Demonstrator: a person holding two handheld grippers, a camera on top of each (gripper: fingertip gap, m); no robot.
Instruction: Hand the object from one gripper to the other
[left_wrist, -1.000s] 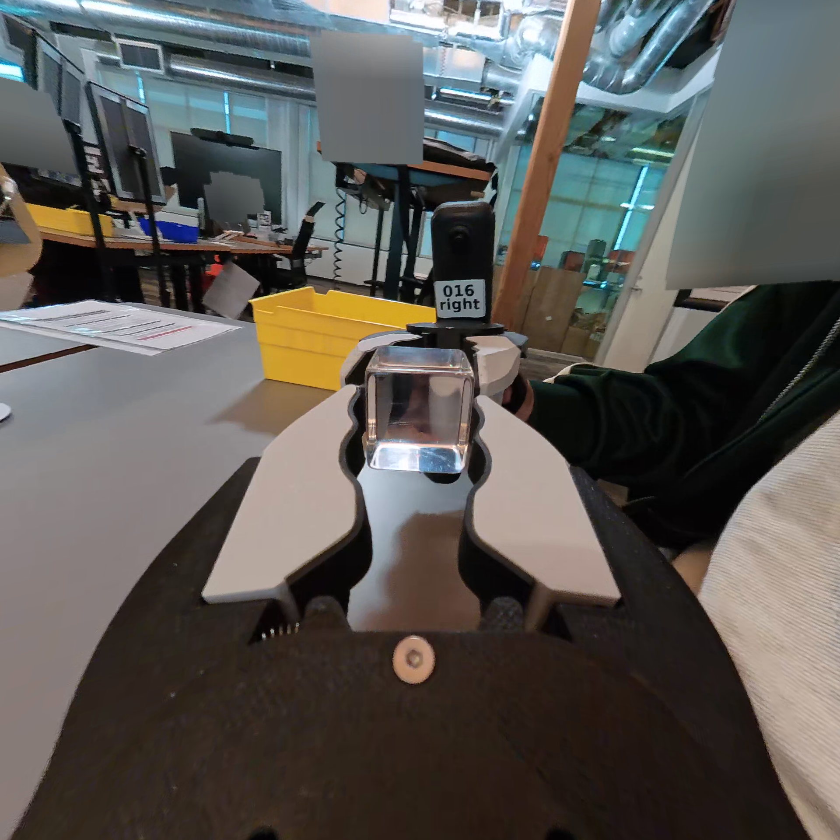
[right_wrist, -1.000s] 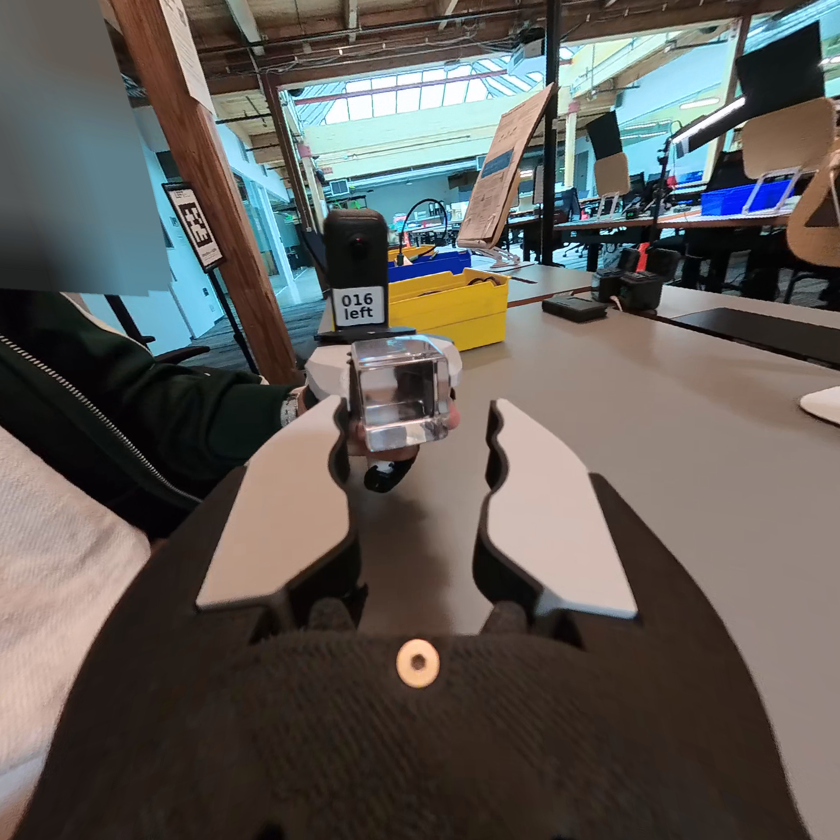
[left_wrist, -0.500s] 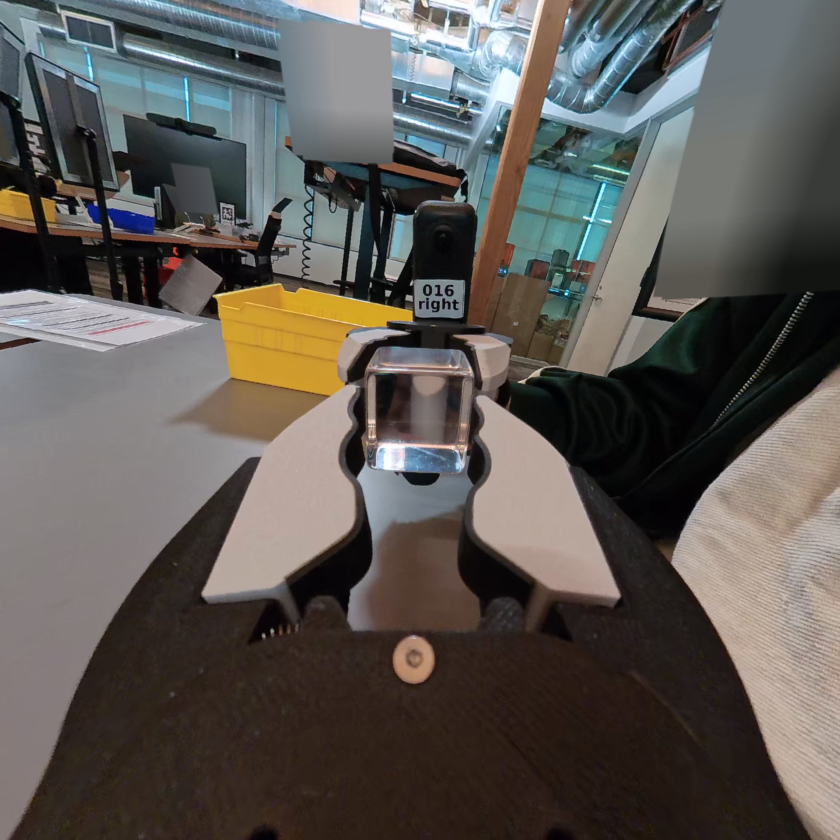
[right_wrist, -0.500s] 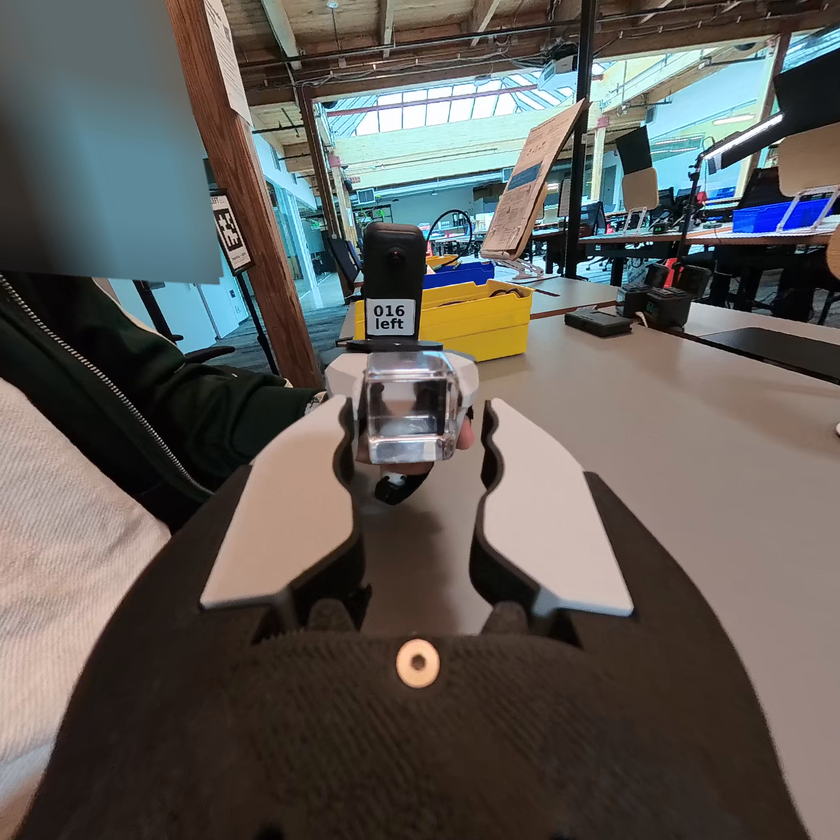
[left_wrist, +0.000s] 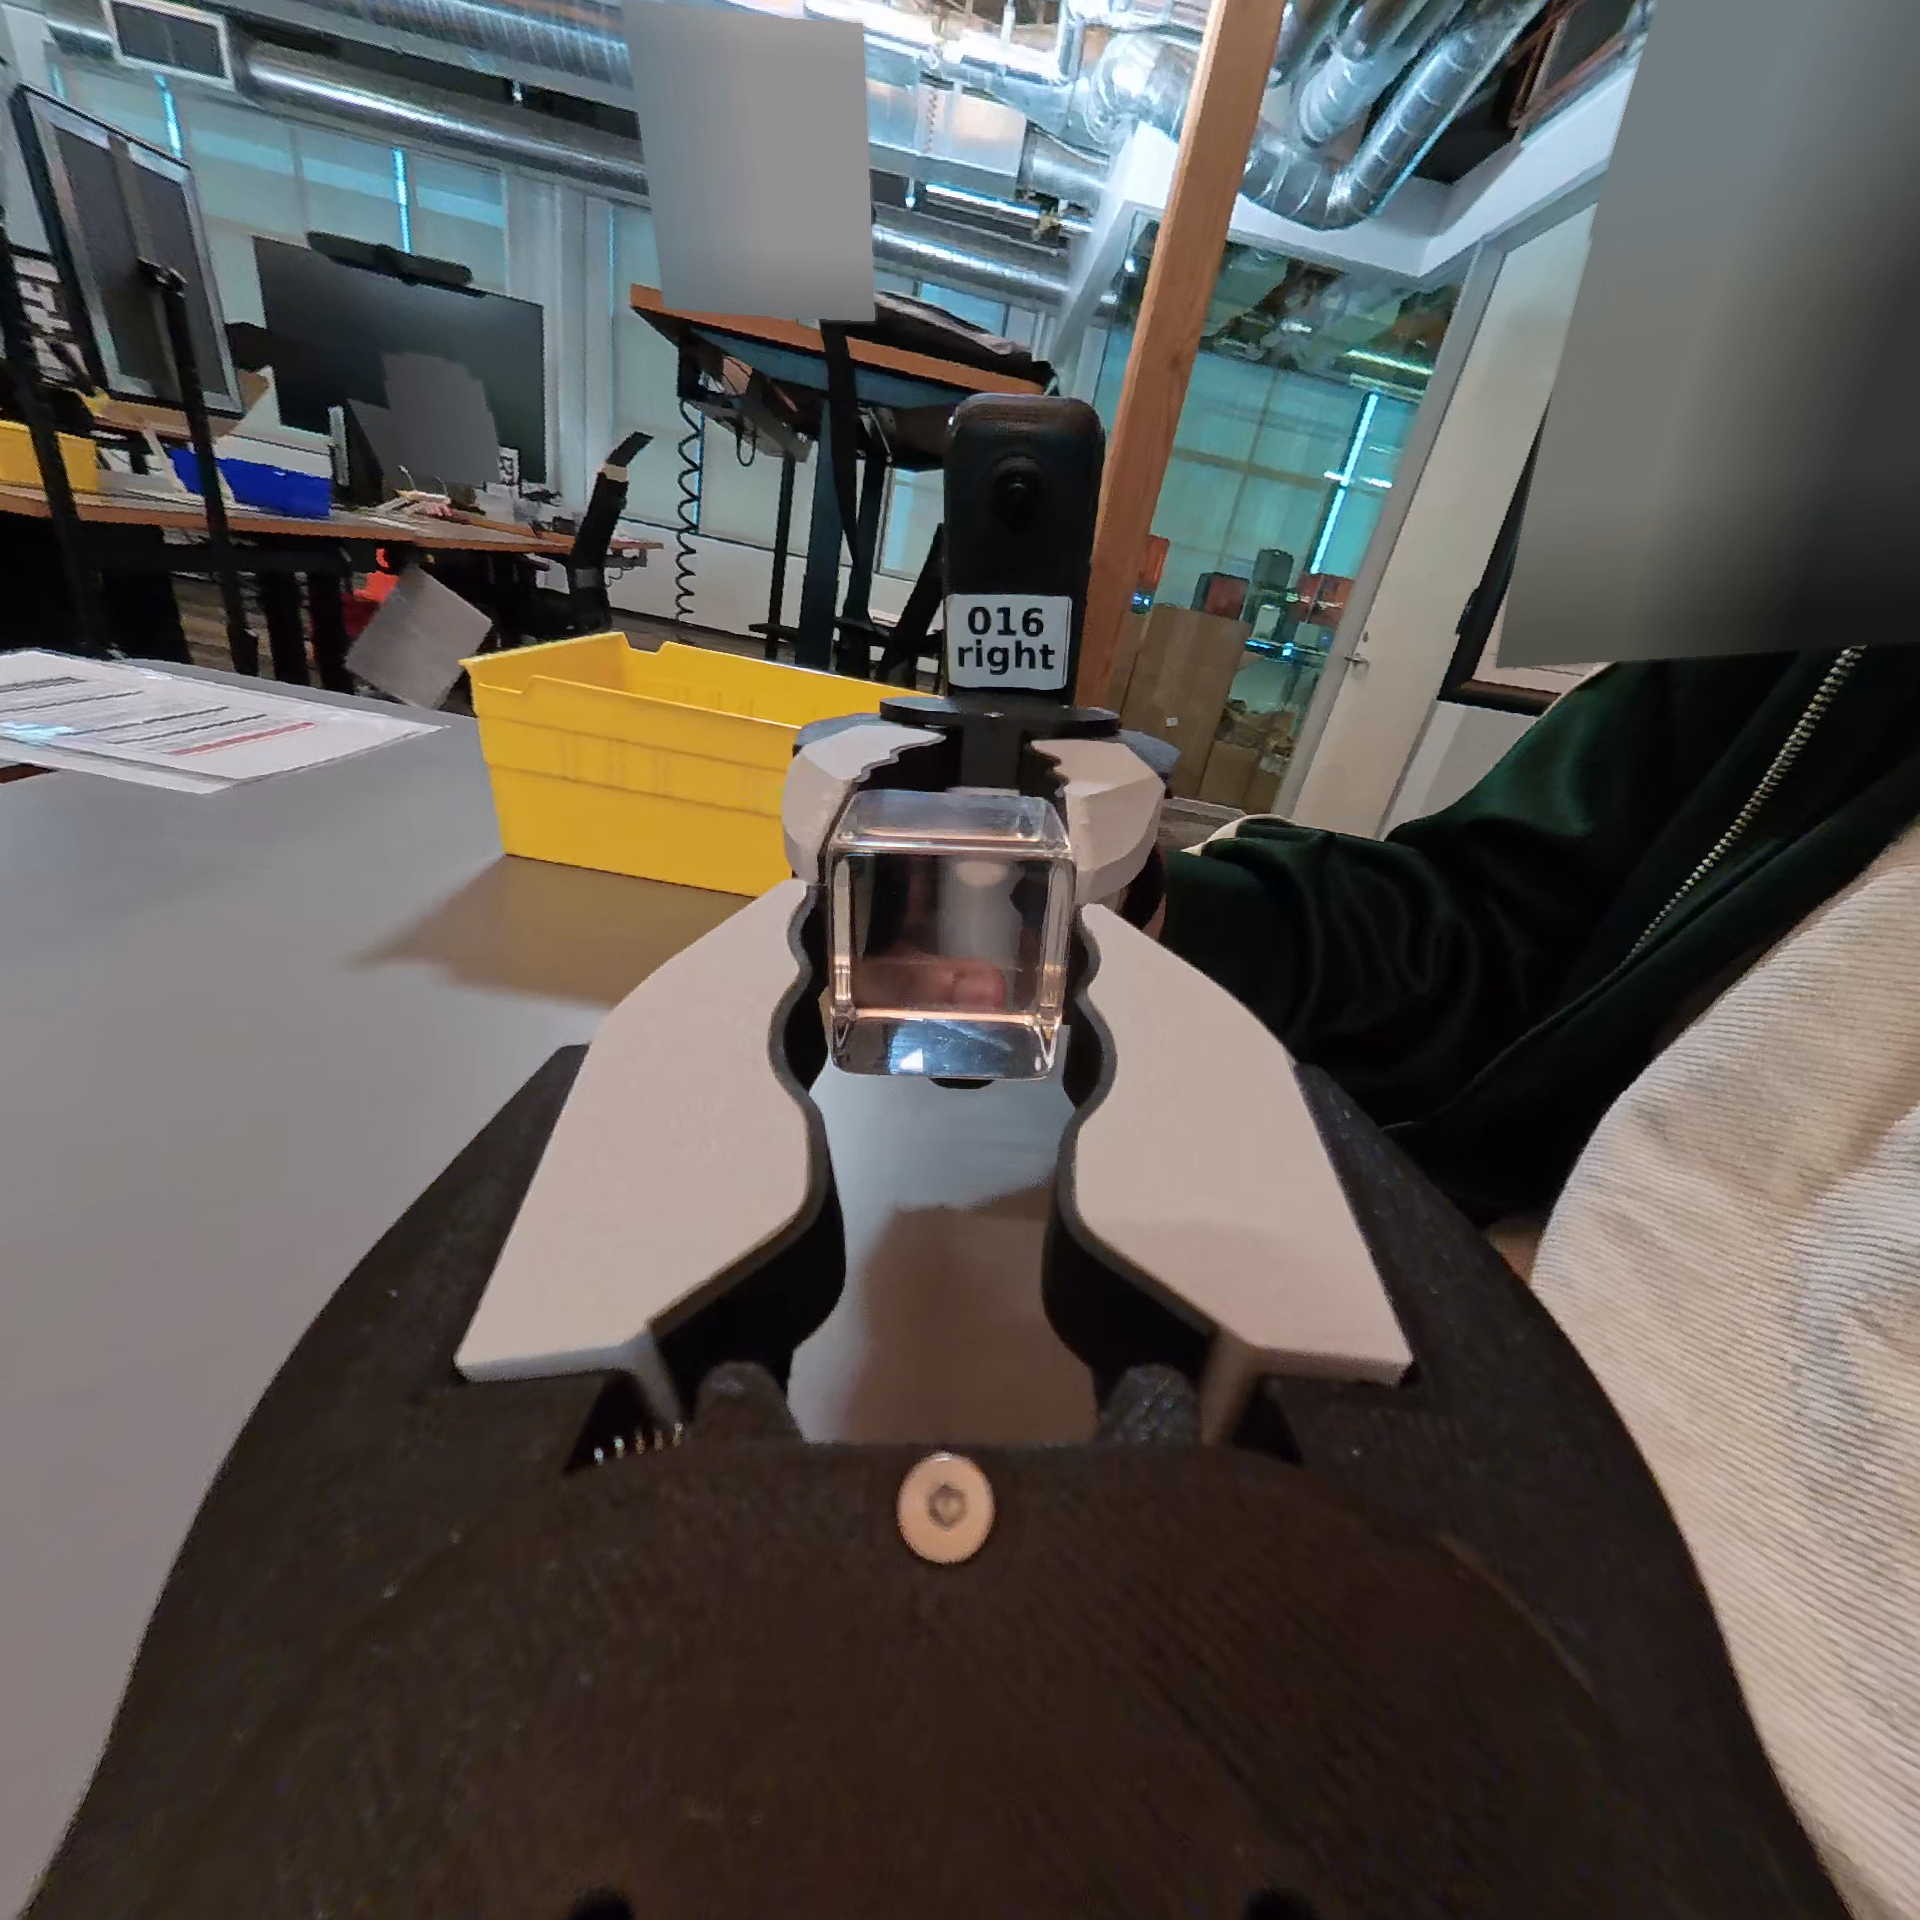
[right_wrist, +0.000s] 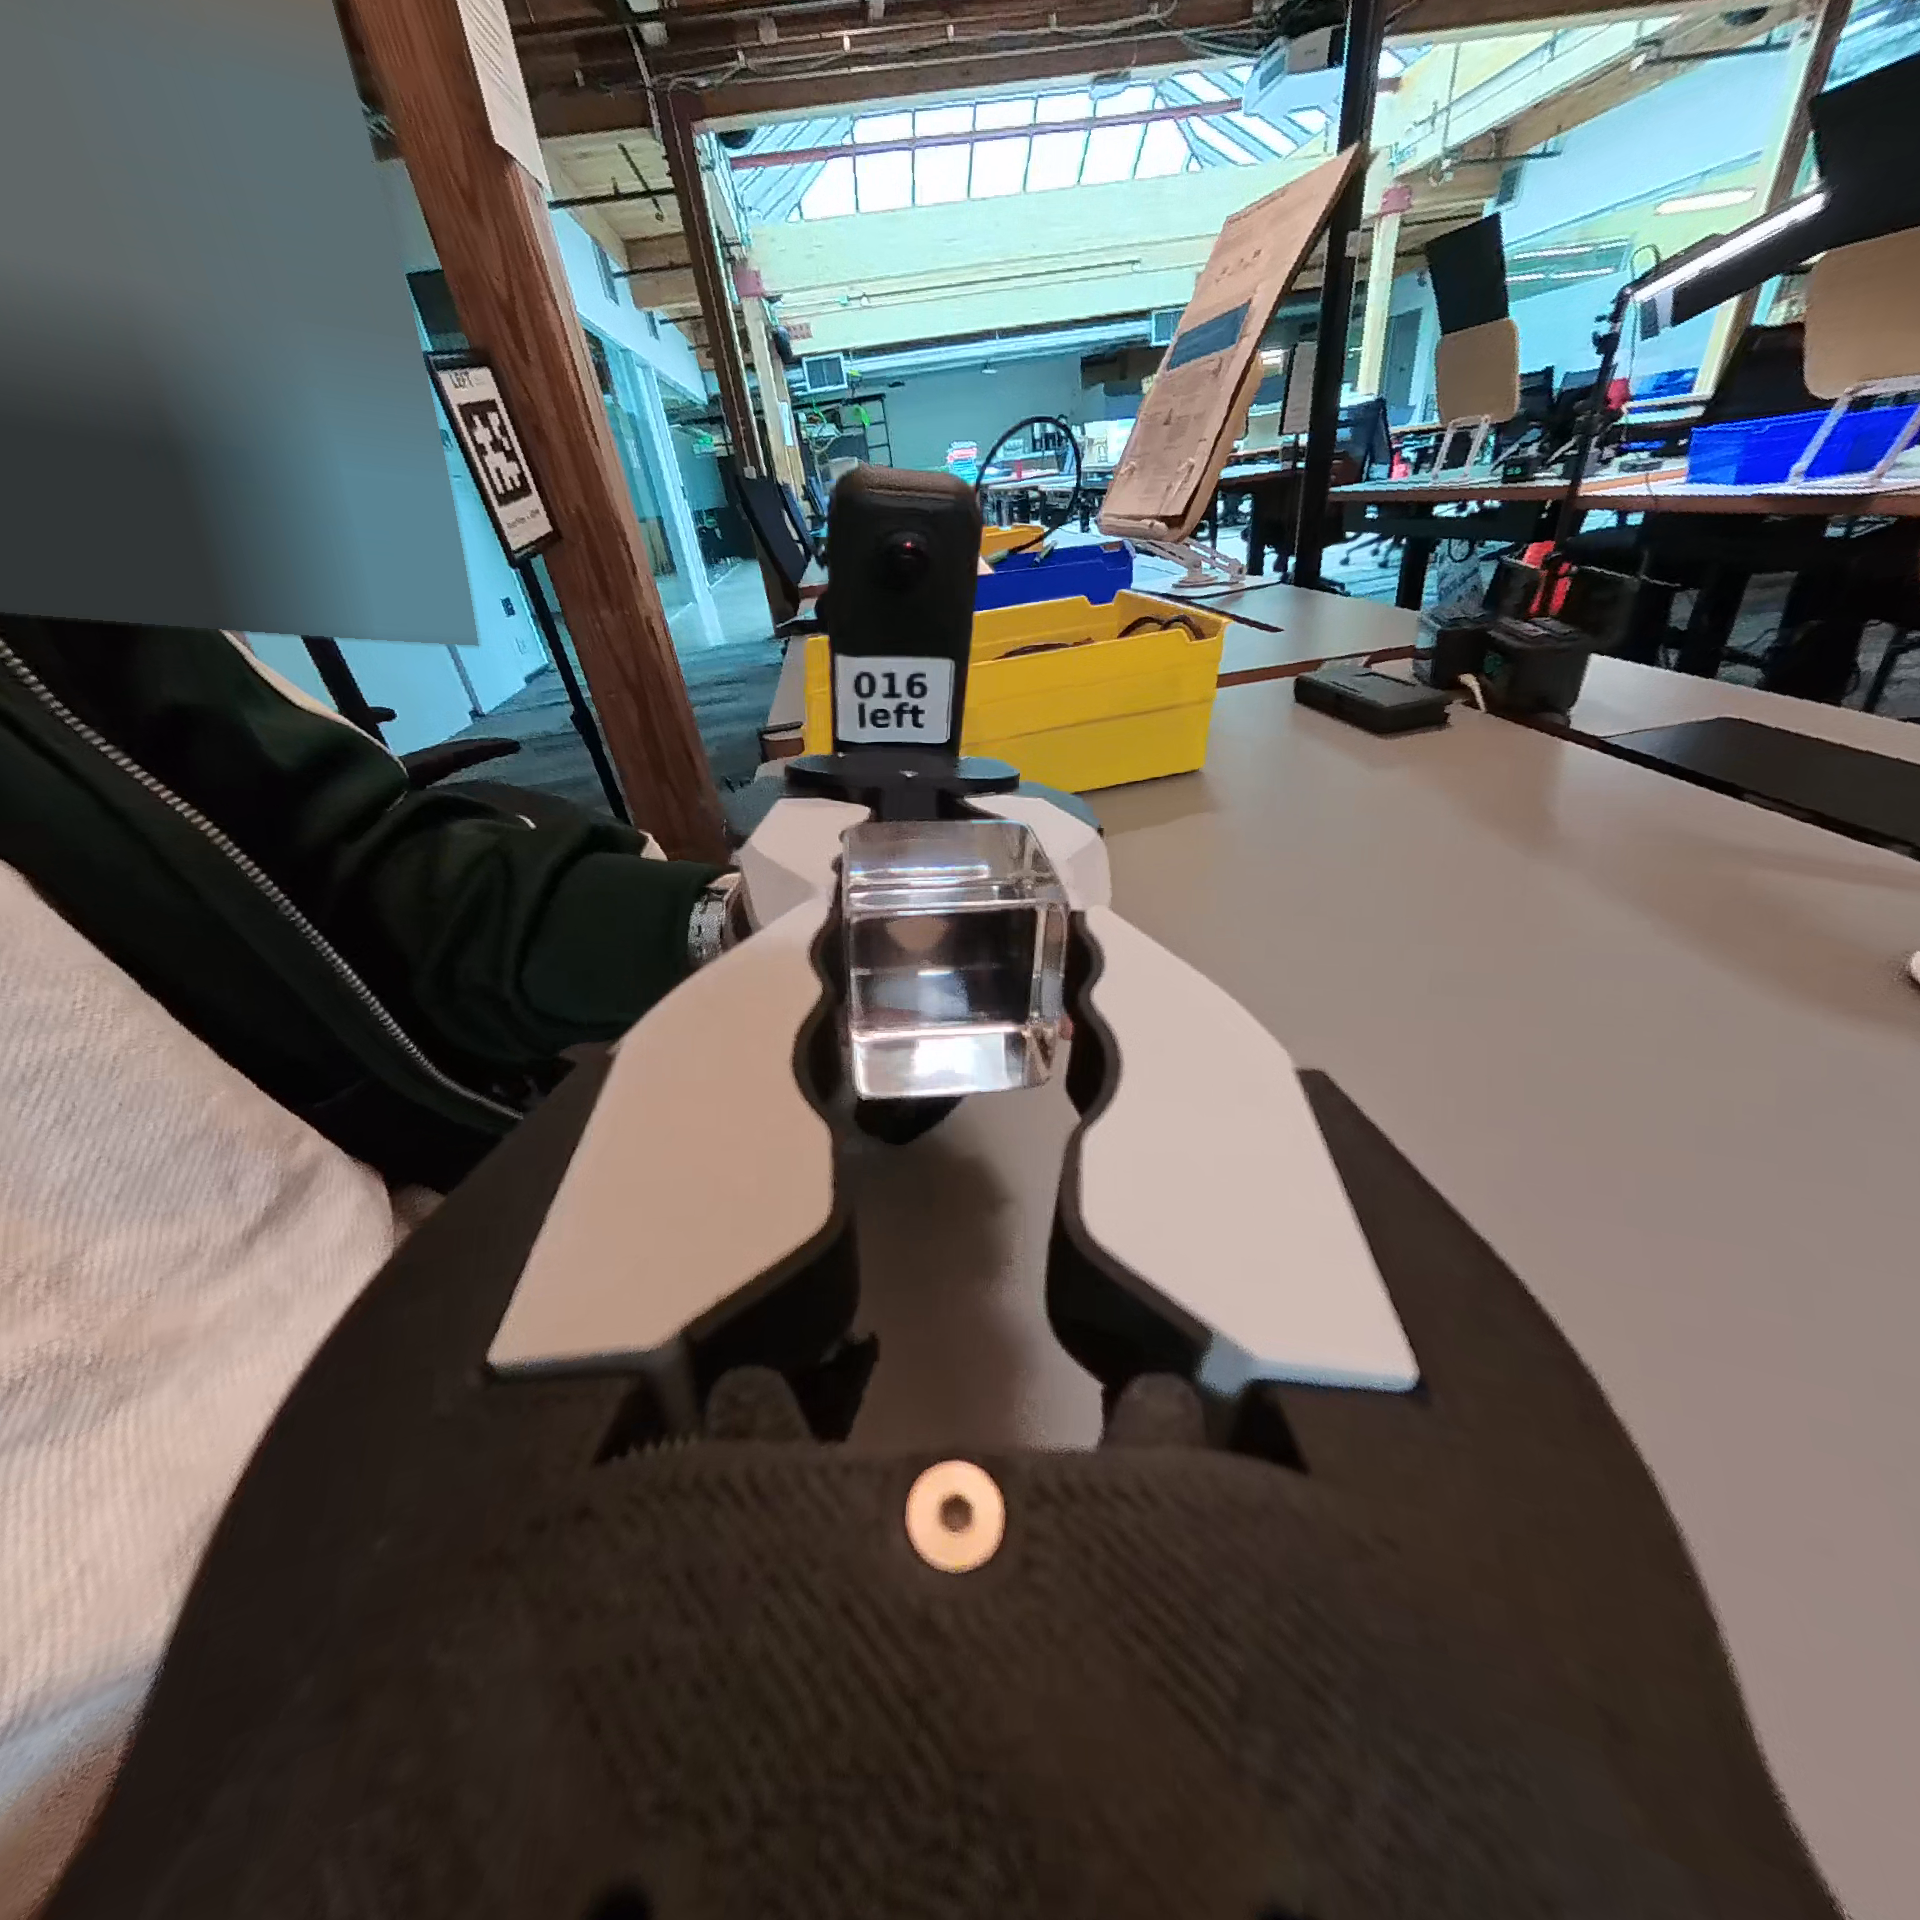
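Clear cube (left_wrist: 950, 935) held up above the grey table (left_wrist: 260, 987), pinched between both my grippers, tip to tip.

My left gripper (left_wrist: 948, 971) is closed on the cube's sides; my right gripper (right_wrist: 948, 997) has its jaws drawn in against the same cube from the opp. side. Each wrist cam faces the other gripper w/ its black camera (right_wrist: 902, 582). Yellow bin (left_wrist: 634, 769) sits on the table behind. Dark green sleeve (left_wrist: 1455, 956) nearby.
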